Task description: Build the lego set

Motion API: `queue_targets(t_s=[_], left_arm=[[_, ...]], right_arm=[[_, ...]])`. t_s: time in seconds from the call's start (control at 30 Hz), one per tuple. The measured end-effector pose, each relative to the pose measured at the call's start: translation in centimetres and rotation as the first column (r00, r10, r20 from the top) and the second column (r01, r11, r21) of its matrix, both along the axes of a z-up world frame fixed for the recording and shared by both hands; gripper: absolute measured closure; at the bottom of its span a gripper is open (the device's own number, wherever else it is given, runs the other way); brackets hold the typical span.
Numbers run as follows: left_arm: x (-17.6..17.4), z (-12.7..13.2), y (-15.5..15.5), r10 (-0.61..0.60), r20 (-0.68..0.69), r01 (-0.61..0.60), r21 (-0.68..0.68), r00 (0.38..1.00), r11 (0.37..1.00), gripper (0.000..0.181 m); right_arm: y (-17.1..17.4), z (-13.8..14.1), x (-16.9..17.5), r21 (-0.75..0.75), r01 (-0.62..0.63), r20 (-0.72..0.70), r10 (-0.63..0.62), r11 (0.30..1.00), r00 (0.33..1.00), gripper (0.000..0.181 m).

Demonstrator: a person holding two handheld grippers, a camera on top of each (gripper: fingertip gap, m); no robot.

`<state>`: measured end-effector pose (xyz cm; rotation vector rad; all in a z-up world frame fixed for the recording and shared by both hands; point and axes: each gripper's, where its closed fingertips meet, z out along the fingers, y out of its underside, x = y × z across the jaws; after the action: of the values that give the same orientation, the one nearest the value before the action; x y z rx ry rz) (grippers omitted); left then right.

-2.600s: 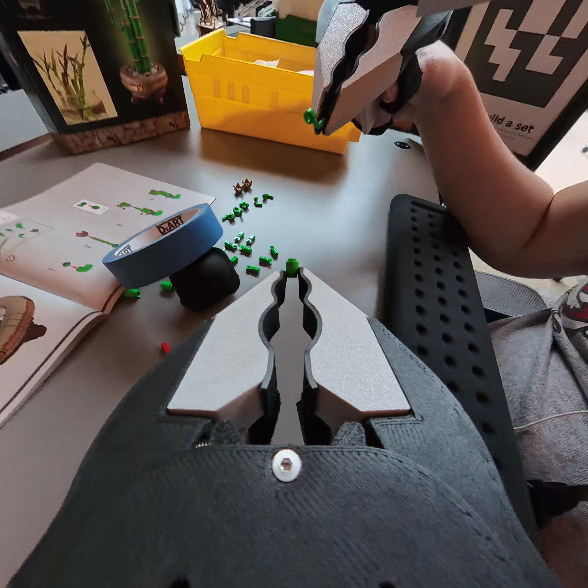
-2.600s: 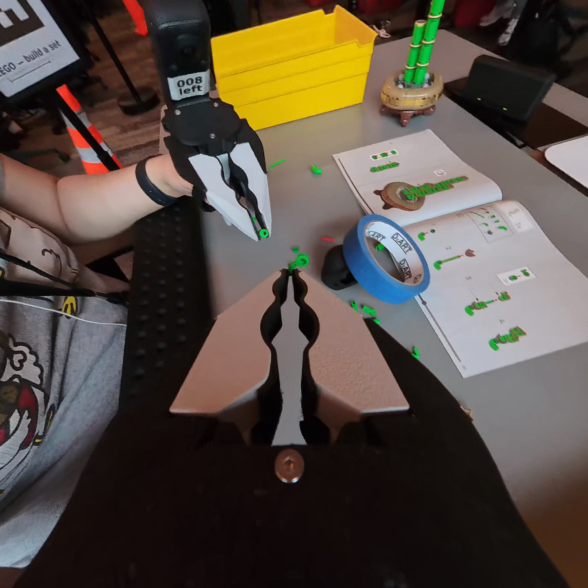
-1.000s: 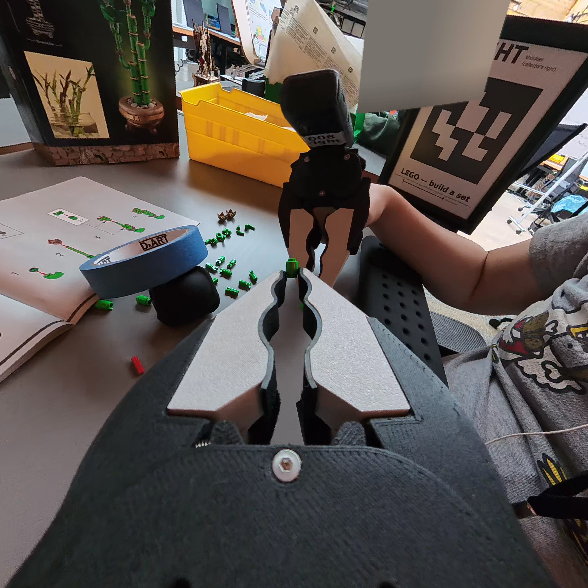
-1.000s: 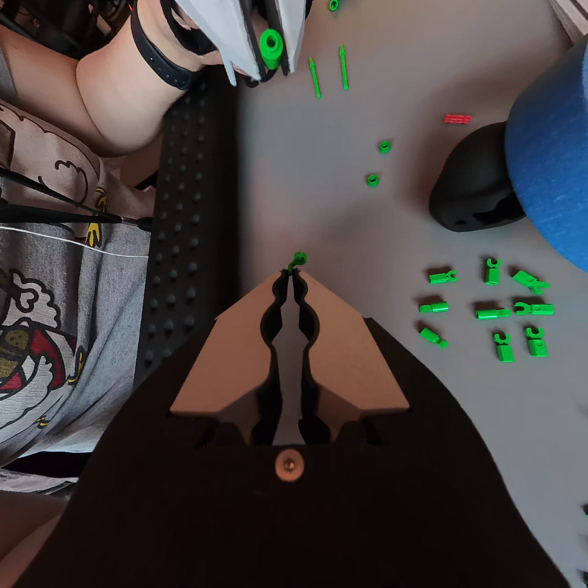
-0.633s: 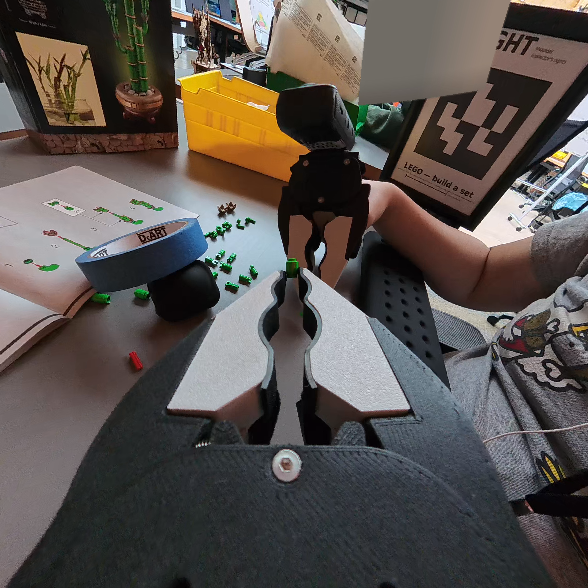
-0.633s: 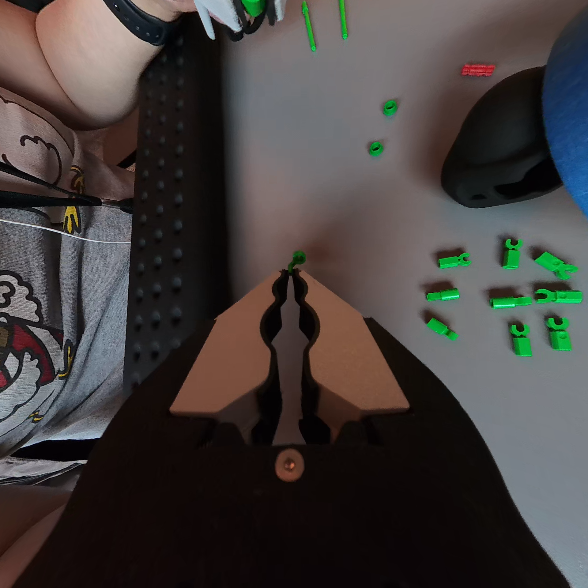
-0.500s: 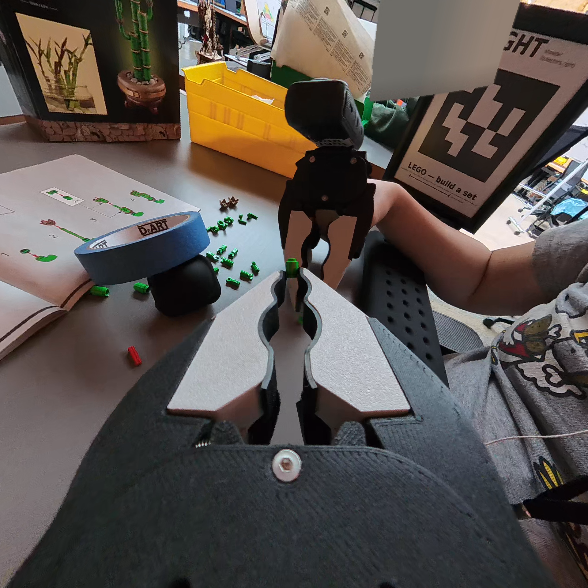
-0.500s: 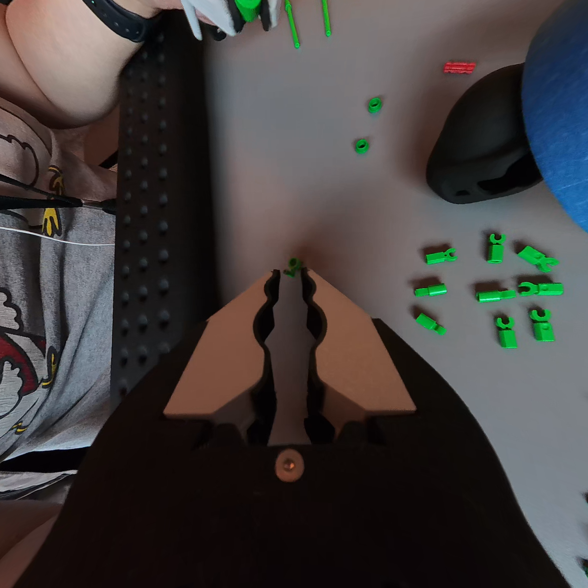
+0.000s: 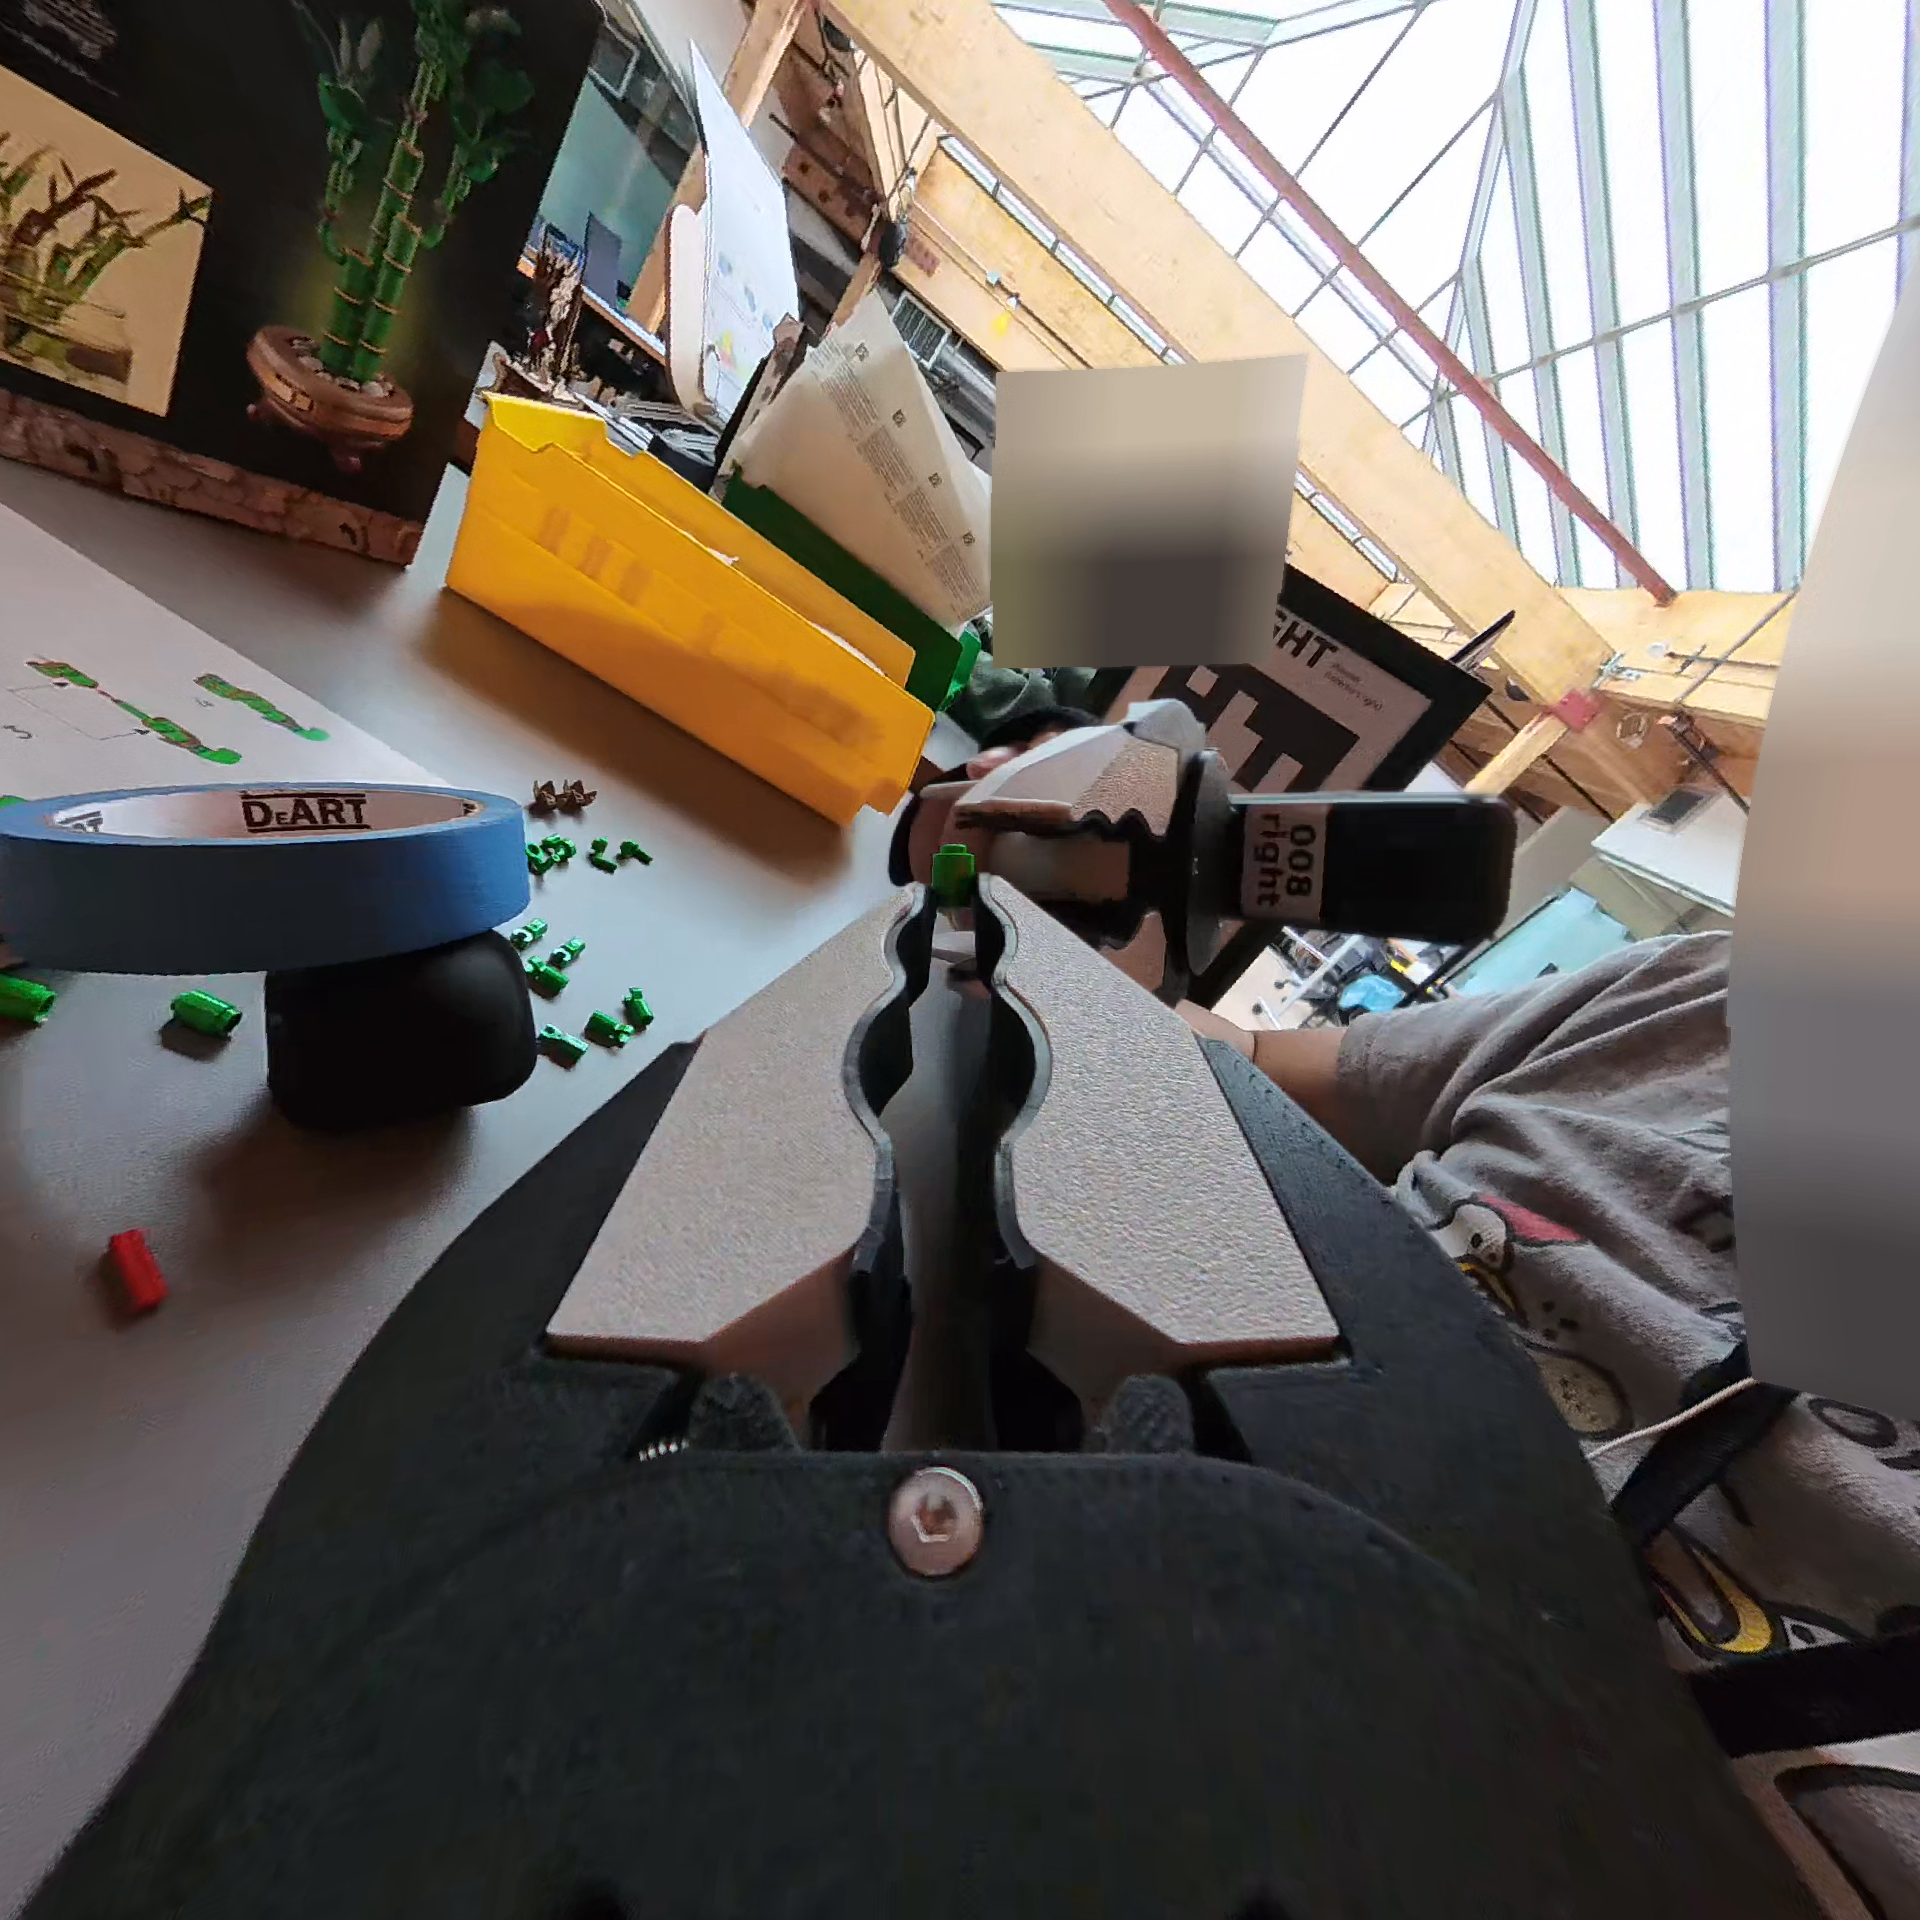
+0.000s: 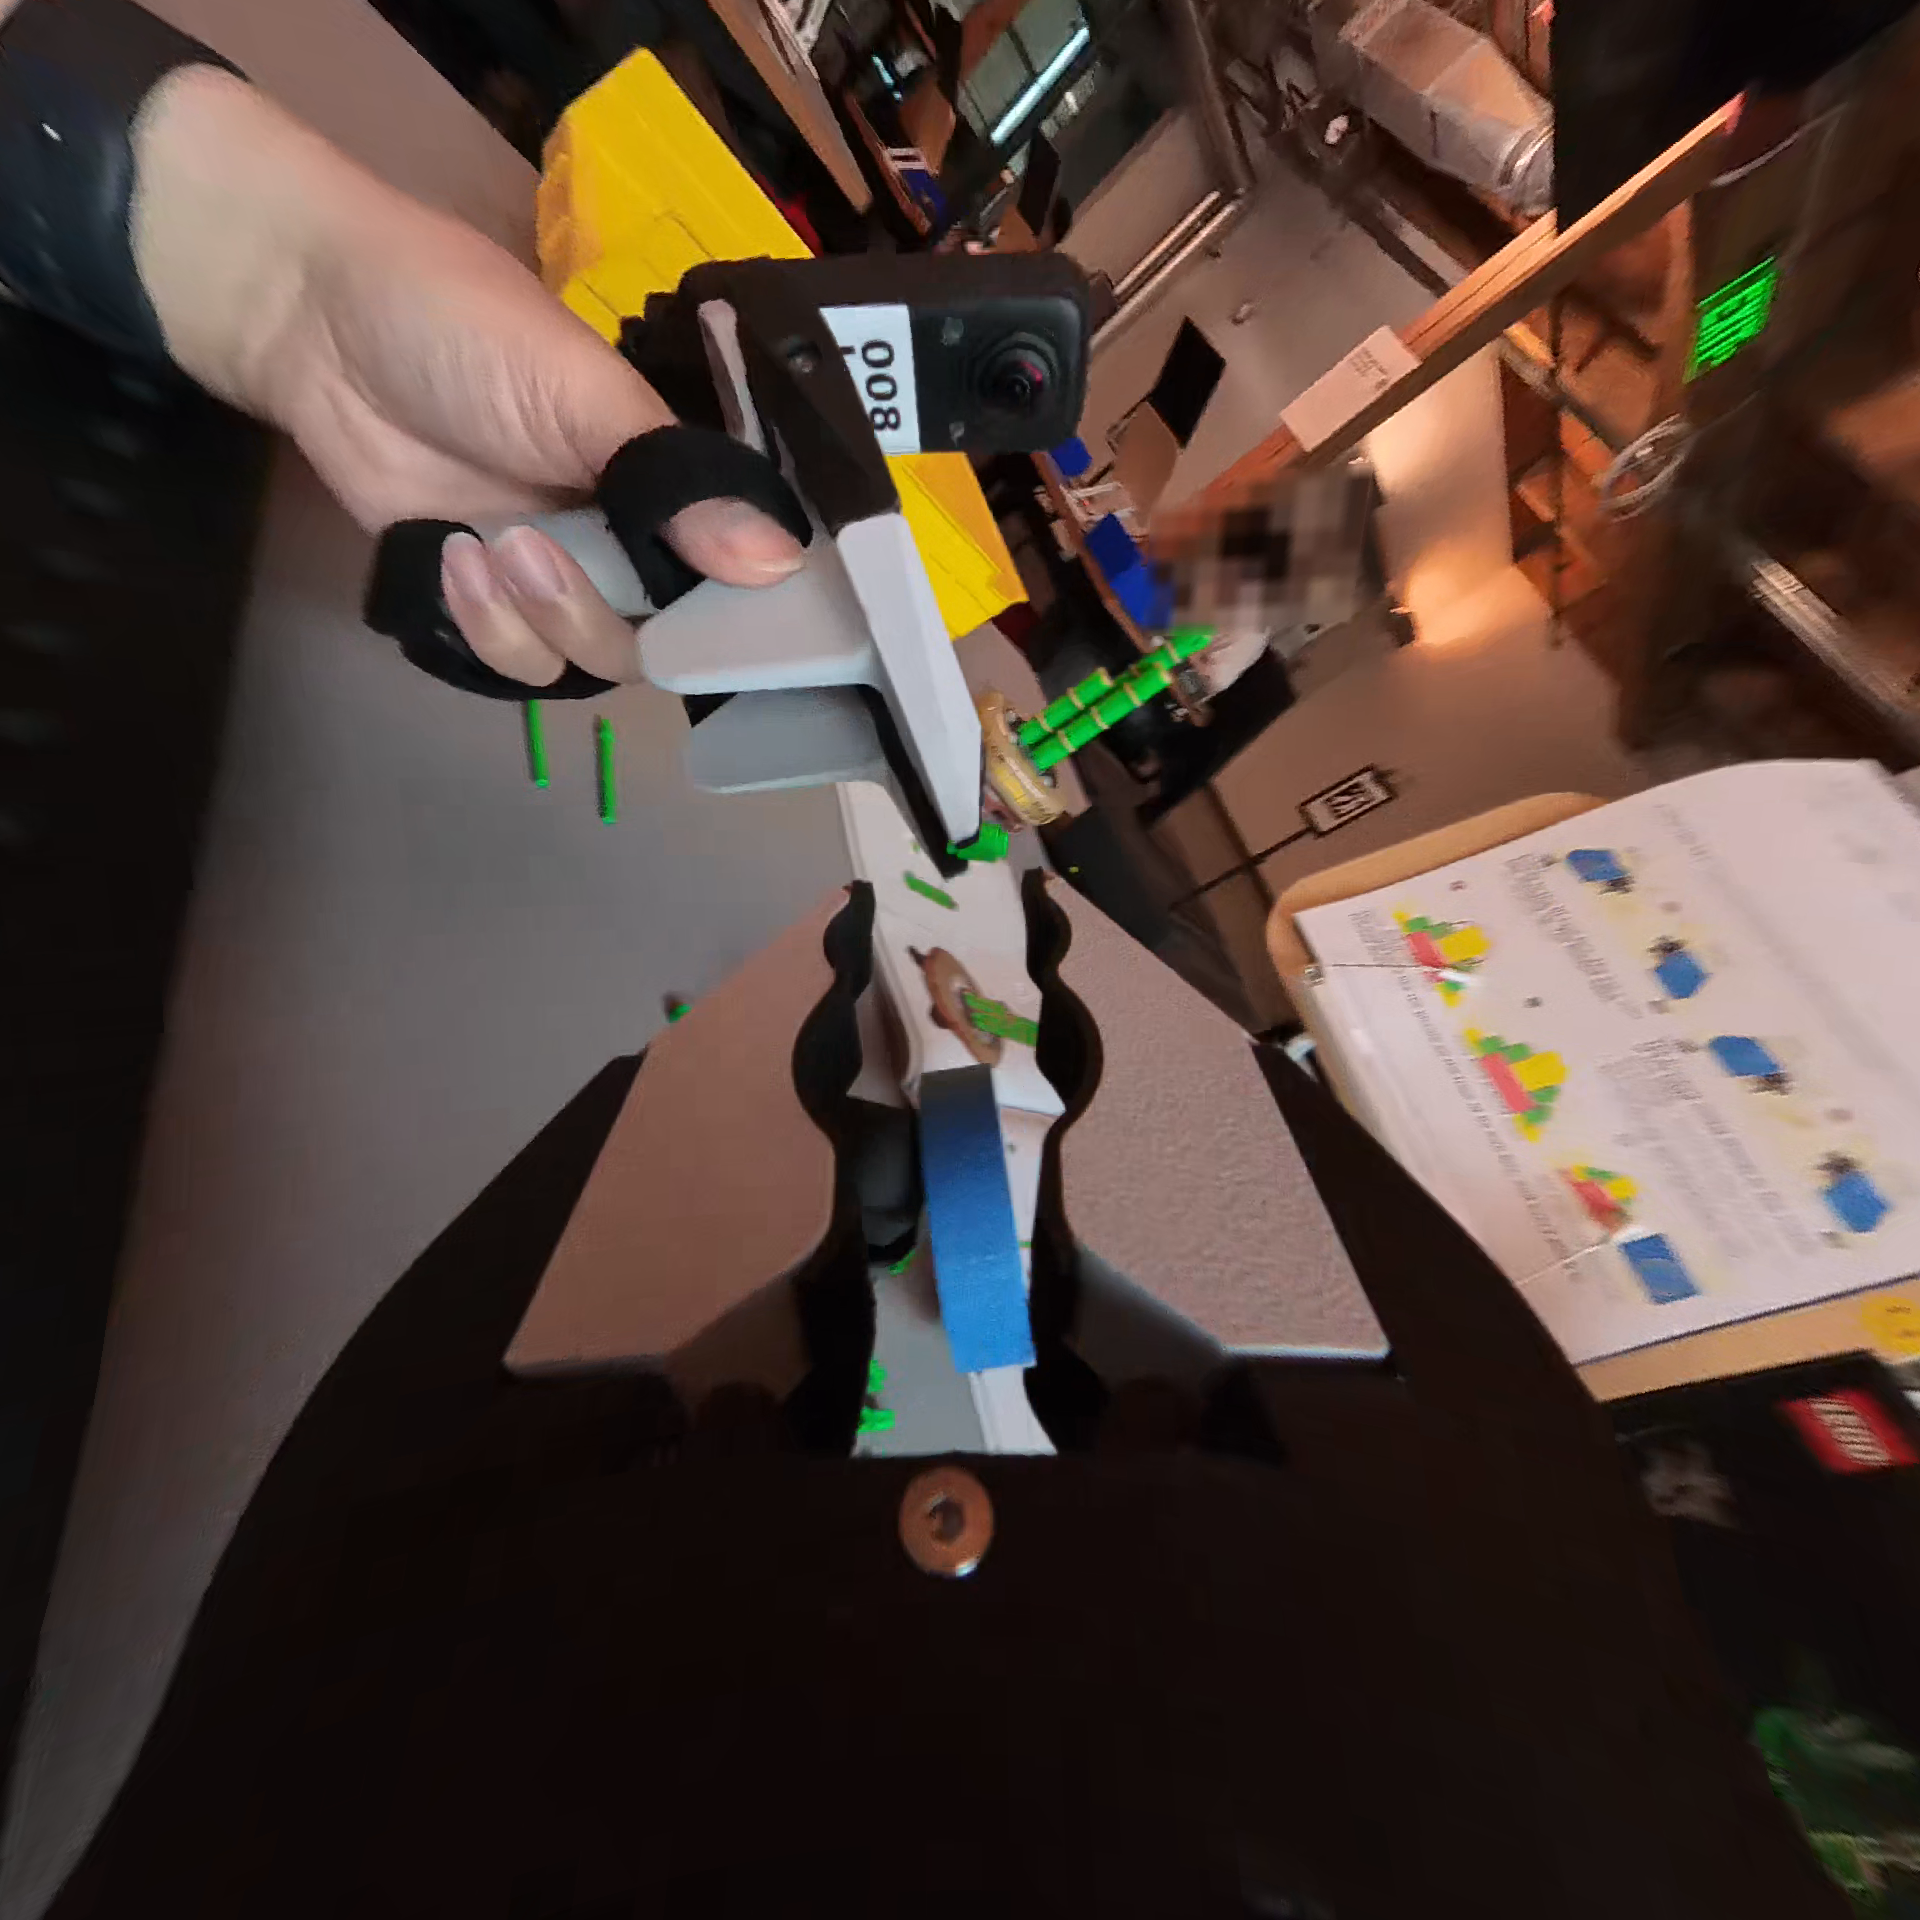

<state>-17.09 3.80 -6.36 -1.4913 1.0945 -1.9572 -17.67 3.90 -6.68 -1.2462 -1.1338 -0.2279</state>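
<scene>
1. The left gripper (image 9: 948, 906) has its fingers clamped on a small green piece (image 9: 950, 871), pinched at the very tips and raised off the tabletop (image 9: 665, 935).
2. The right gripper (image 10: 945, 902) has its fingers apart with nothing between them. In its own view the green piece (image 10: 982, 844) sits just beyond the tips.
3. More green parts (image 9: 582, 997) lie loose on the tabletop beside a blue tape roll (image 9: 260, 873) resting on a black object (image 9: 400, 1044). A yellow bin (image 9: 675, 613) and an open instruction booklet (image 10: 1621, 1049) stand farther off.
4. Judged from its size, the piece is light, rigid plastic, smooth enough to twist or pop out of a tip-only pinch. A hold across its body, leaving its free end exposed, looks best for joining.
5. How much of the piece is buried between the left fingers cannot be told. The right wrist view is motion-blurred, so its exact shape stays unclear, and whether another part is already attached cannot be made out.
</scene>
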Motion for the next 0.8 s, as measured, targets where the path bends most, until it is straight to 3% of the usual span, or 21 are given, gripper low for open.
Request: queue_targets(t_s=[0.13, 0.43, 0.8], left_arm=[[-0.1, 0.1, 0.0, 0.000, 0.006, 0.000, -0.014, 1.000, 1.000, 0.177], [0.1, -0.9, -0.2, -0.011, -0.051, 0.010, -0.018, 0.999, 1.000, 0.177], [-0.5, 0.6, -0.8, -0.119, 0.056, 0.127, -0.173, 0.991, 0.977, 0.178]], right_arm=[[0.4, 0.6, -0.9, 0.075, 0.037, 0.004, -0.037, 0.997, 0.999, 0.155], [0.9, -0.8, -1.9, 0.009, 0.011, 0.003, -0.011, 1.000, 1.000, 0.157], [0.4, 0.4, -1.2, 0.004, -0.024, -0.098, 0.024, 1.000, 0.995, 0.165]])
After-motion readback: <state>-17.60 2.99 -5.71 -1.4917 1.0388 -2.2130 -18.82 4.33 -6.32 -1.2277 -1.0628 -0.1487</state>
